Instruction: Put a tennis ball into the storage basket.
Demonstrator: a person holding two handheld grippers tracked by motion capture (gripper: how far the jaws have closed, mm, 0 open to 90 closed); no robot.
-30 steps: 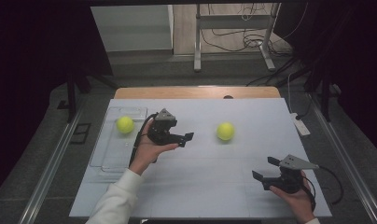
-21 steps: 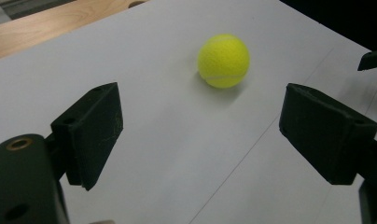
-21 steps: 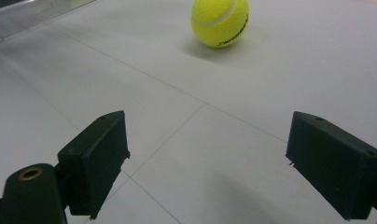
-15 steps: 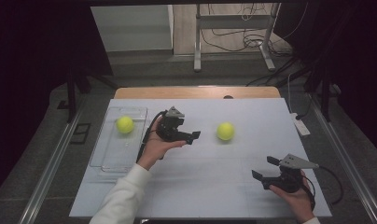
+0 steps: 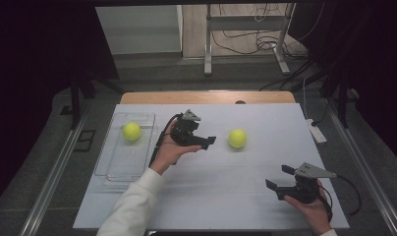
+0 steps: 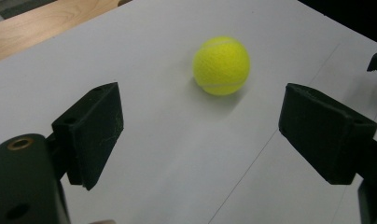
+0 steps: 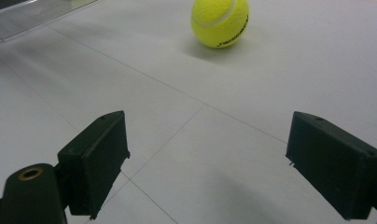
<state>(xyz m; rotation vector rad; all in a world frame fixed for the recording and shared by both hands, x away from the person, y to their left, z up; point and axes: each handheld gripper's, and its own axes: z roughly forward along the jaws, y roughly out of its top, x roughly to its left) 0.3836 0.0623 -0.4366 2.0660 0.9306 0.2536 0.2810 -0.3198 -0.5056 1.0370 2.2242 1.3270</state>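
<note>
white tabletop (image 5: 245, 196) on wooden table (image 5: 206, 97), lit from above. grey floor (image 5: 152, 69) beyond, dark surroundings at both sides. metal stand legs (image 5: 206, 49) with tangled cables (image 5: 255, 42) behind. pale wall panel (image 5: 137, 29) at rear left.

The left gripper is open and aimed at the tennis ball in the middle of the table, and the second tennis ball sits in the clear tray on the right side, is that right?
Not quite. The clear tray with the second tennis ball is on the left side of the table, as the high view shows. The rest holds: the left gripper is open and aimed at the tennis ball in the middle.
</note>
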